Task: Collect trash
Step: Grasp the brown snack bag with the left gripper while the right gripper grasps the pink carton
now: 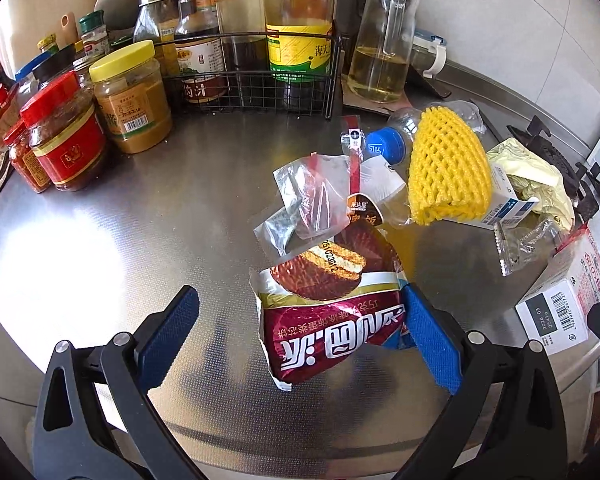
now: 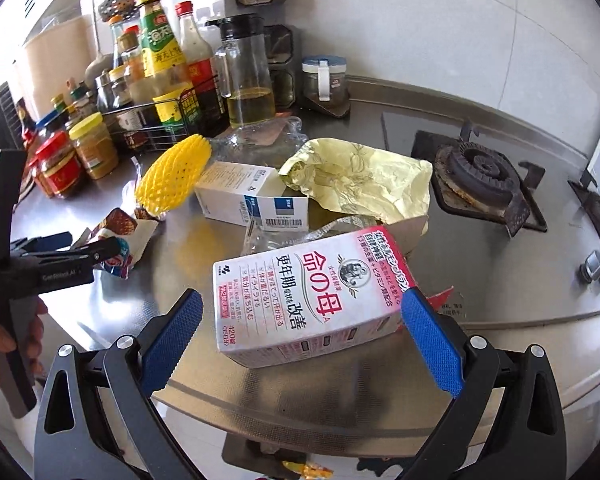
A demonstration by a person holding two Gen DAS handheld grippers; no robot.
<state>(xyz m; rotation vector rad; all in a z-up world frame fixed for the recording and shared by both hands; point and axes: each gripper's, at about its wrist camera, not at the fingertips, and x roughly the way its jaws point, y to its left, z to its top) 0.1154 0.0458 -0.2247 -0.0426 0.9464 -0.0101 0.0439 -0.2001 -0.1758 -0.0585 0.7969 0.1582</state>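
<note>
Hand-held grippers (image 1: 300,328) (image 2: 300,328) level, fingers spread.

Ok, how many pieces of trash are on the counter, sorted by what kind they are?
Cardboard boxes: 2
Wrappers: 3
Plastic bottle: 1
Yellow foam net: 1
Crumpled yellow paper: 1
Total: 8

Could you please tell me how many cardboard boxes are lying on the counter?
2: the pink-and-white box at the front edge between the right tongs, and the white-and-blue box behind it beside the yellow foam net. Others may be hidden.
</note>
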